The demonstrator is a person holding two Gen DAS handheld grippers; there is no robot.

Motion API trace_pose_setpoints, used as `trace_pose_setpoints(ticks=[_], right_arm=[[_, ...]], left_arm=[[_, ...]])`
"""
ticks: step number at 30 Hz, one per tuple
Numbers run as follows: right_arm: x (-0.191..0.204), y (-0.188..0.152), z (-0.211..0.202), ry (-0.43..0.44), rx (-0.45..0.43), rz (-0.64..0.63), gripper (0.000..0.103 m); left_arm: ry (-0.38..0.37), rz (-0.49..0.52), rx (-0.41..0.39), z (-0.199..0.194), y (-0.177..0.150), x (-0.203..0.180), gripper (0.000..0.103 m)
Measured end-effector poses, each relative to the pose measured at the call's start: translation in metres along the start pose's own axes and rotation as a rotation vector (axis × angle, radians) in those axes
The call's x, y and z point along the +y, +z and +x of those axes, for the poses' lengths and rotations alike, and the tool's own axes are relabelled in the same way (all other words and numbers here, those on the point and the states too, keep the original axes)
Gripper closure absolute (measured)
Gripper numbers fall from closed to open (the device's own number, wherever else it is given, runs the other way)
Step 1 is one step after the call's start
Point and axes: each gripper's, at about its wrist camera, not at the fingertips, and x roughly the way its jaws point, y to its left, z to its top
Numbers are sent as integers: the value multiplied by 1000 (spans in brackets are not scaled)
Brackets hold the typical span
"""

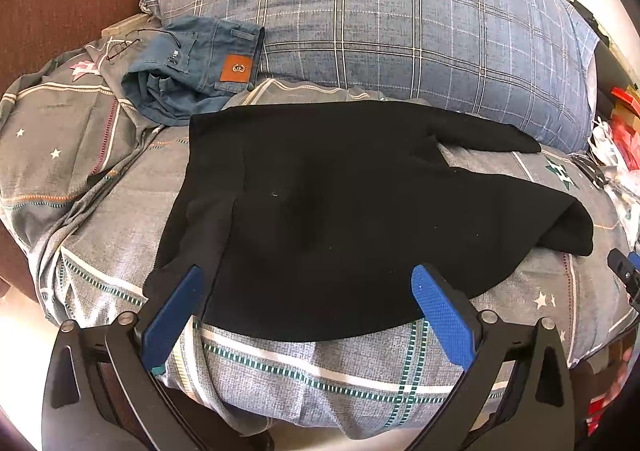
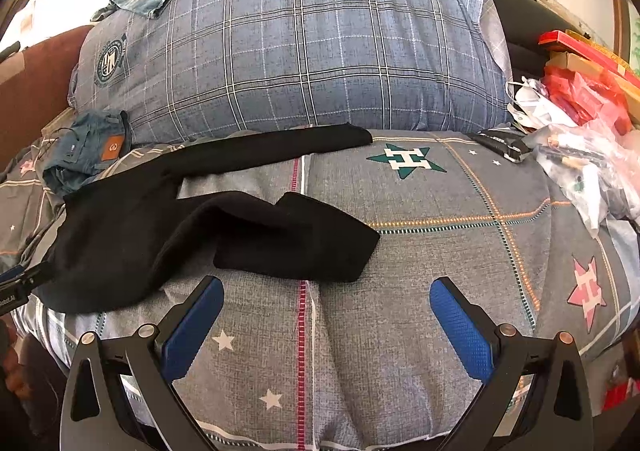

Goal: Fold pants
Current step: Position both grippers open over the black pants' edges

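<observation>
The black pants [image 1: 320, 219] lie spread in the middle of the left wrist frame, on a grey quilt [image 2: 440, 251] with stars and coloured stitched lines. In the right wrist view they fill the left half; one leg reaches to the upper centre, the other is bent back on itself near the middle. The cloth looks soft, matt and light, perhaps knitted, so I think it will sag and slide when lifted; it is not fragile. A good place to hold seems the near hem or the waist edge, pinching both layers together.

The left gripper [image 1: 308, 291] is released, its blue textured pads [image 1: 444, 315] wide apart at the near edge of the pants. The right gripper [image 2: 326, 311] is also spread, empty, above bare quilt. Behind lie a plump blue checked pillow [image 2: 300, 51] and crumpled denim jeans [image 1: 192, 79] with a leather patch.
</observation>
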Motion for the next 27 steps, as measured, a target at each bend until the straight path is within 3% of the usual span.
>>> trace_pose_setpoints(ticks=[27], right_arm=[[5,-1,10,14,12,-12,0]], left_arm=[[-6,3,6,5,2,-5,0]])
